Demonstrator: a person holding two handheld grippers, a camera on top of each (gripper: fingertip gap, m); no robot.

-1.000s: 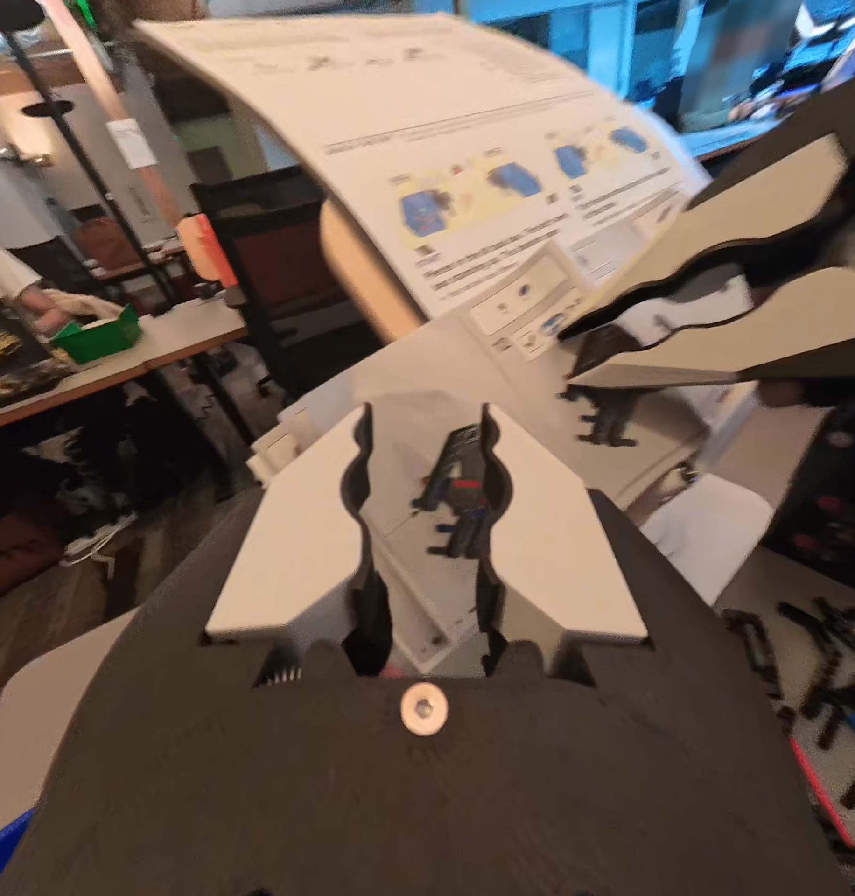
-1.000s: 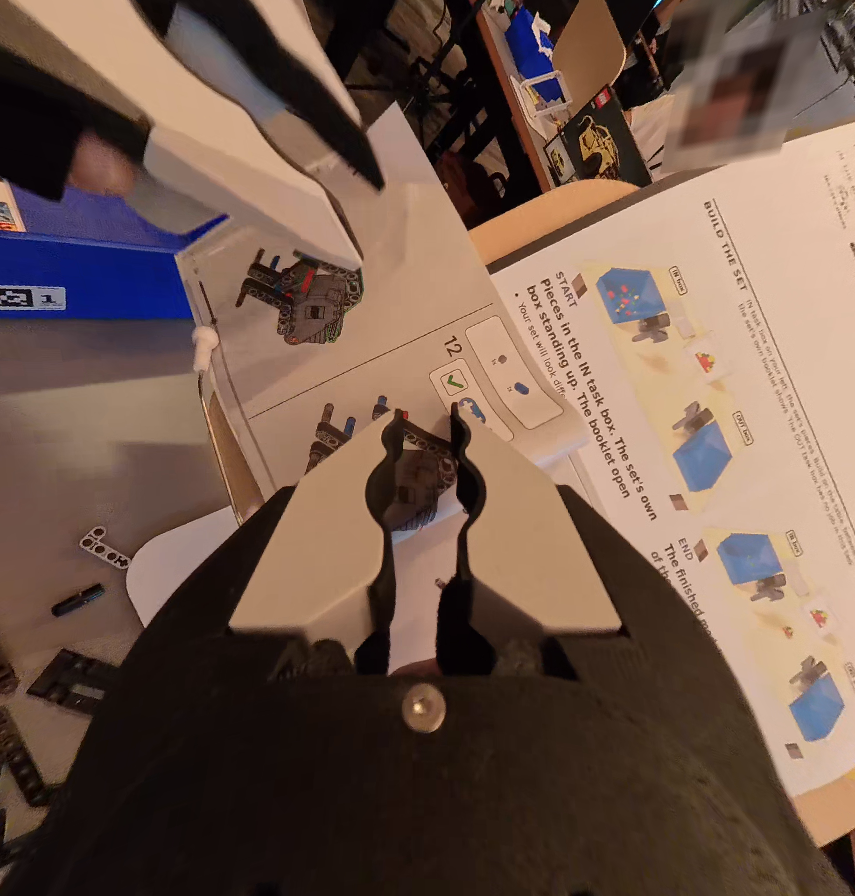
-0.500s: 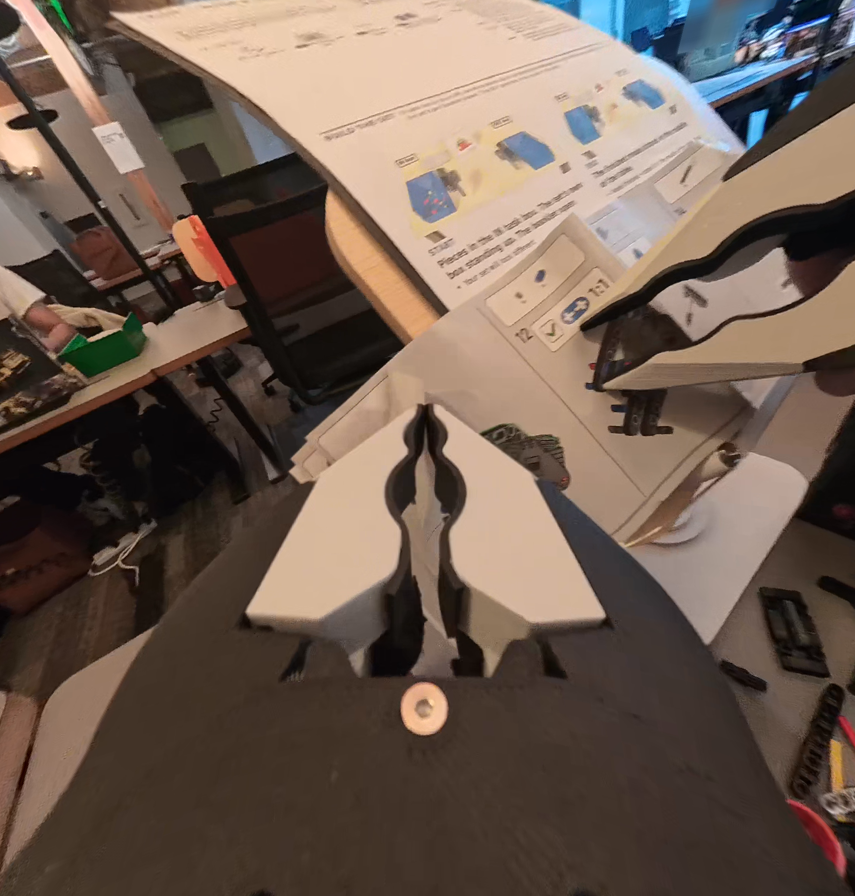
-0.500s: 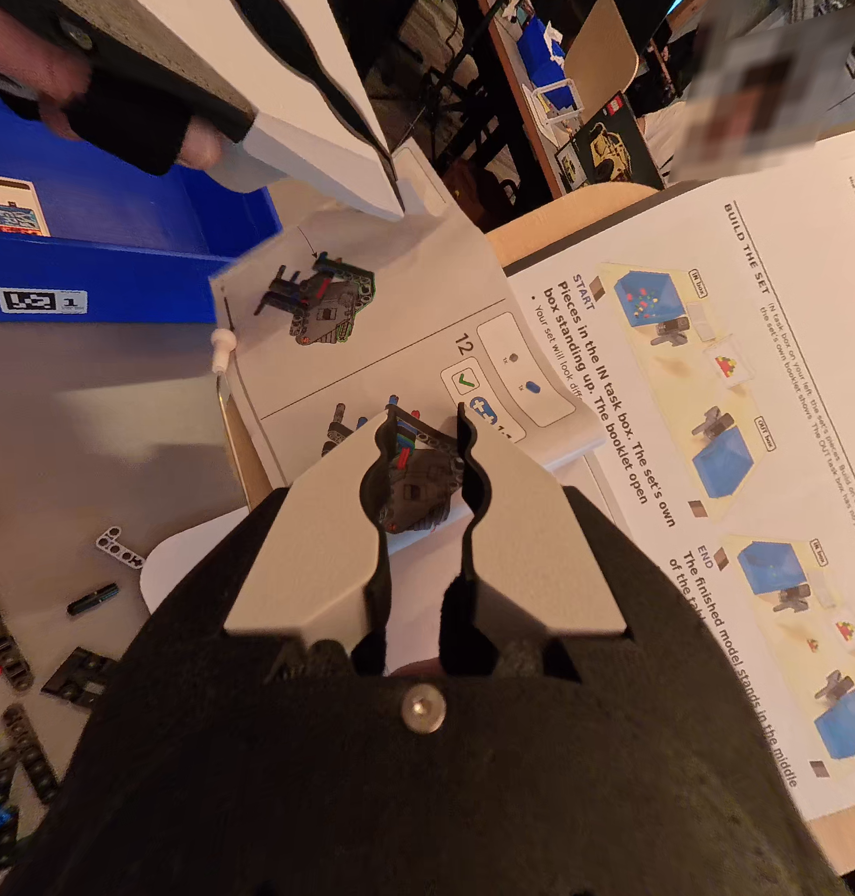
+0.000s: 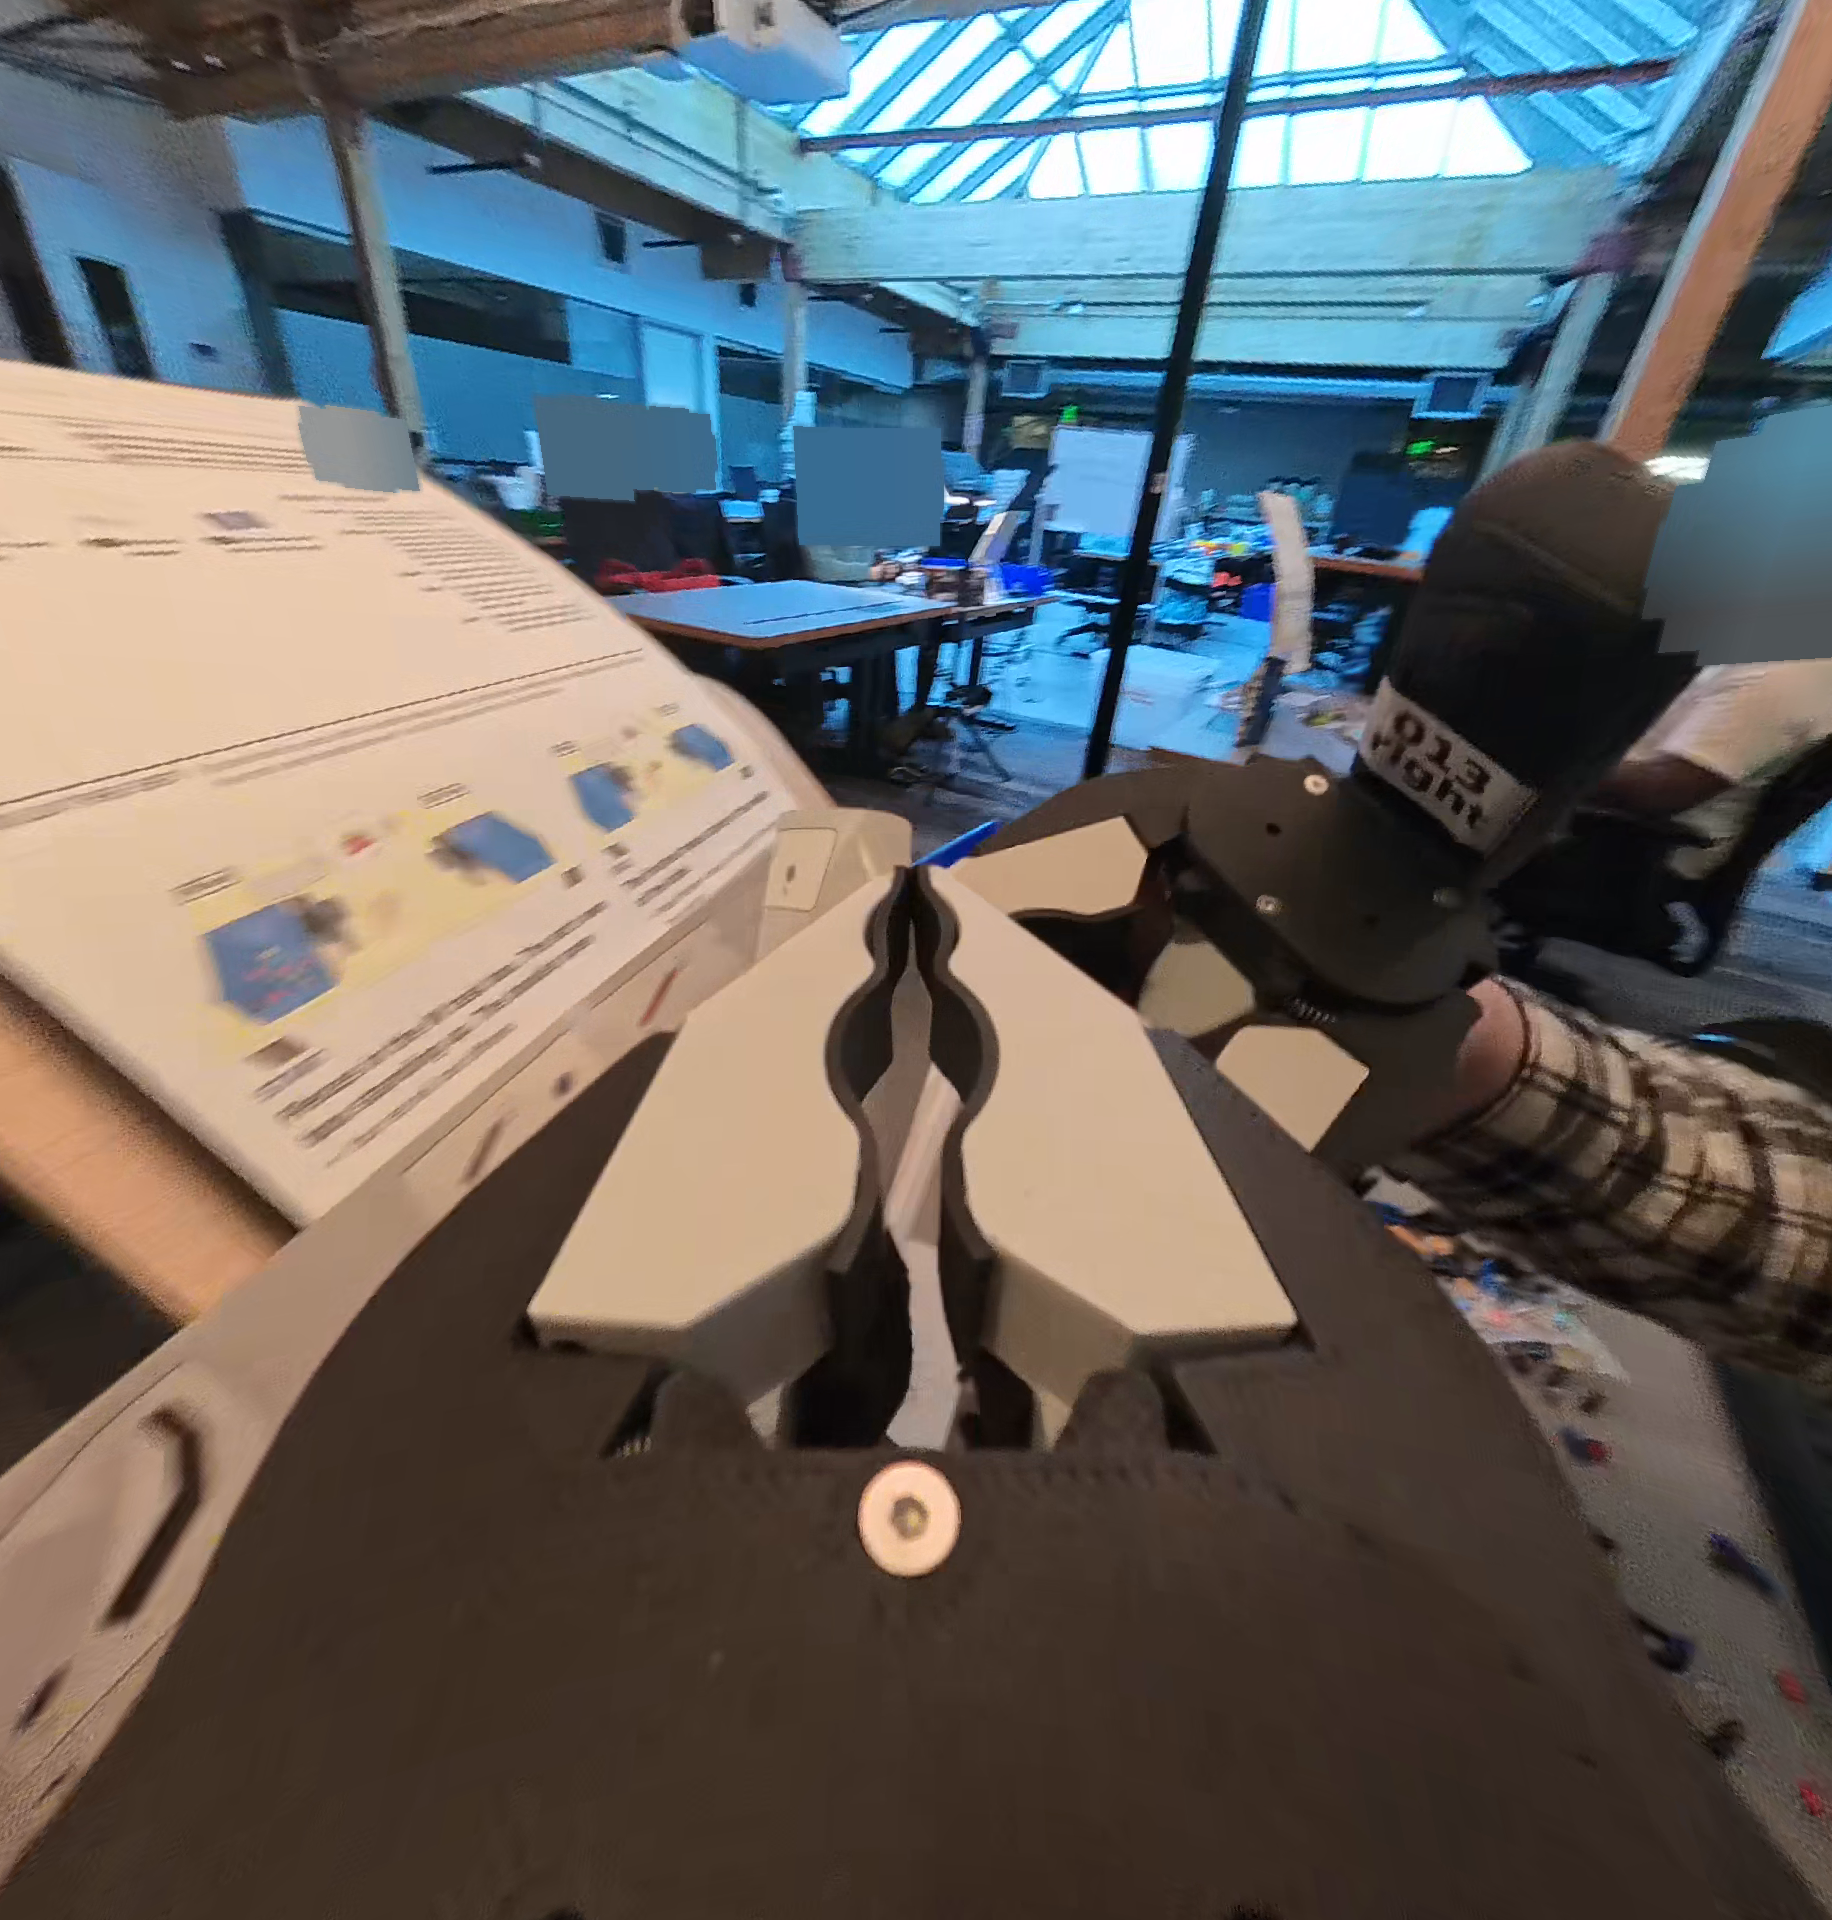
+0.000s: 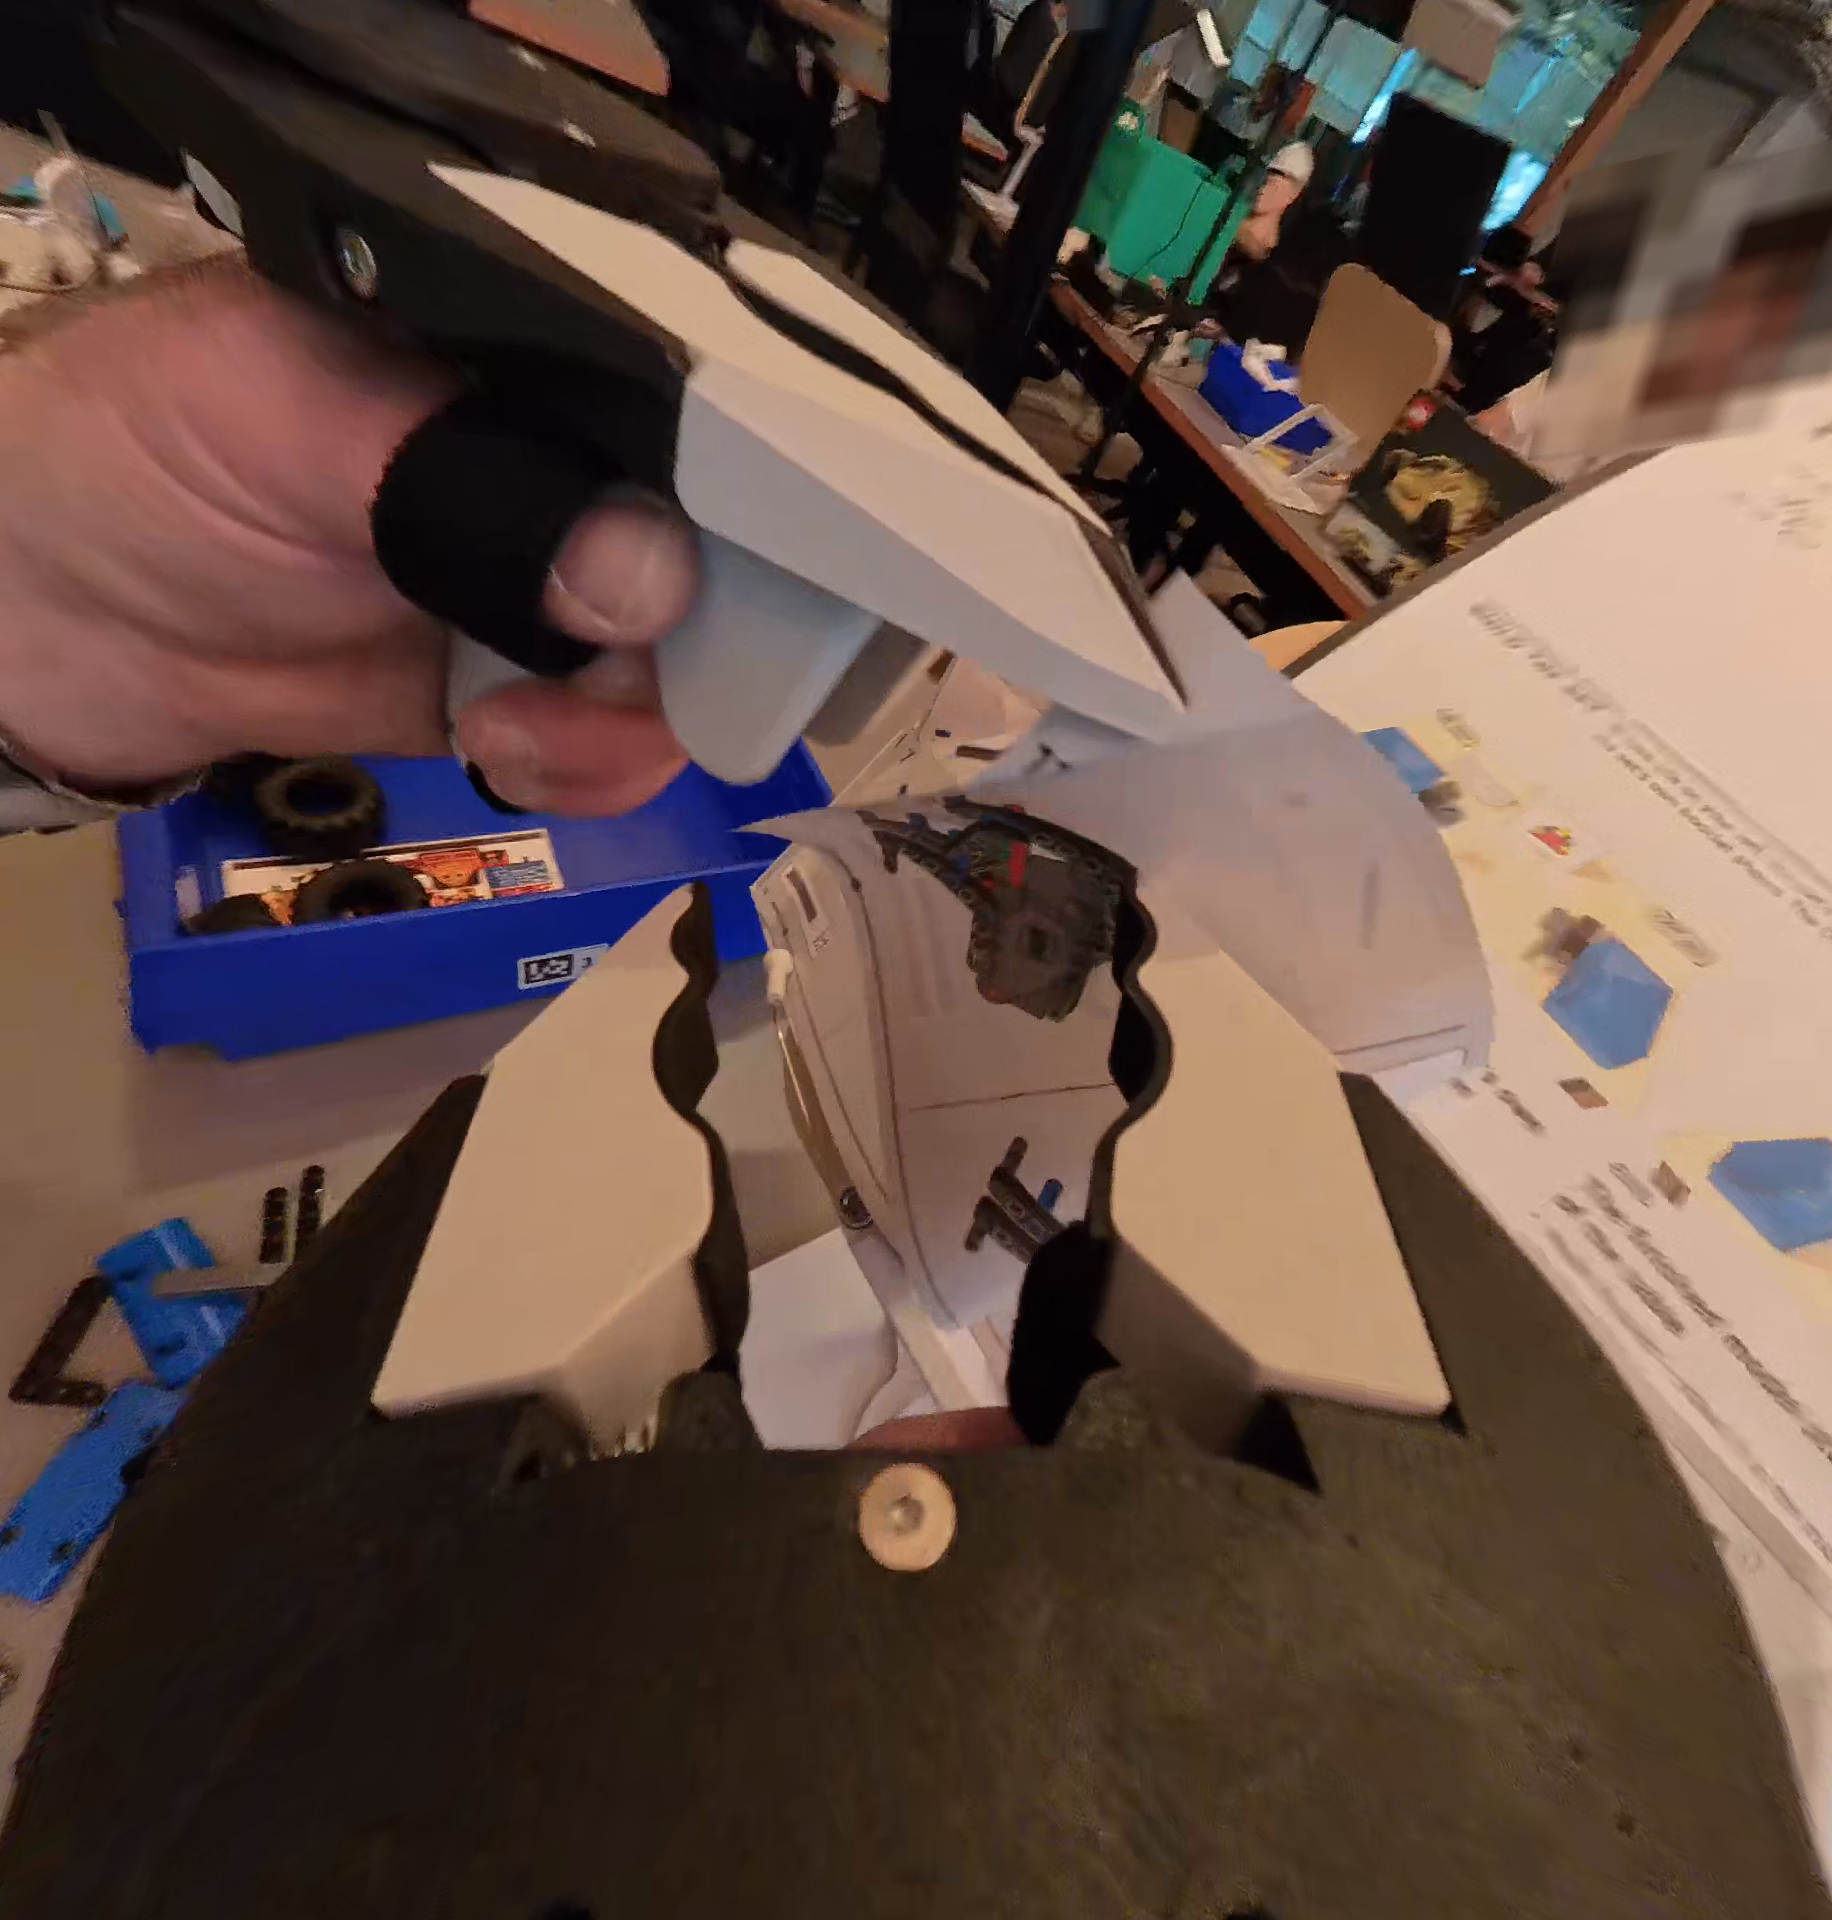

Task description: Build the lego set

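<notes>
The lego instruction booklet [image 6: 1005, 1049] lies open on the table. My left gripper [image 5: 912, 883] is shut on one white page [image 5: 917, 1195] of it. In the right wrist view the left gripper [image 6: 1166, 691] holds that page [image 6: 1265, 831] lifted and curled above the booklet. My right gripper [image 6: 912, 914] is open wide and empty, just above the lower pages. It also shows in the left wrist view [image 5: 1120, 935], close to the right of my left fingertips, held by a hand in a plaid sleeve [image 5: 1639, 1174].
A large printed task sheet [image 6: 1639, 852] lies right of the booklet and shows in the left wrist view [image 5: 320, 779]. A blue box [image 6: 372, 982] with black tyres [image 6: 320, 800] stands behind left. Loose blue and black lego pieces [image 6: 164, 1288] lie at the left. My right fingertips sit around 6 cm from my left ones.
My left gripper closed on a booklet page and lifted it up and over. My right gripper went from nearly shut to wide open.
</notes>
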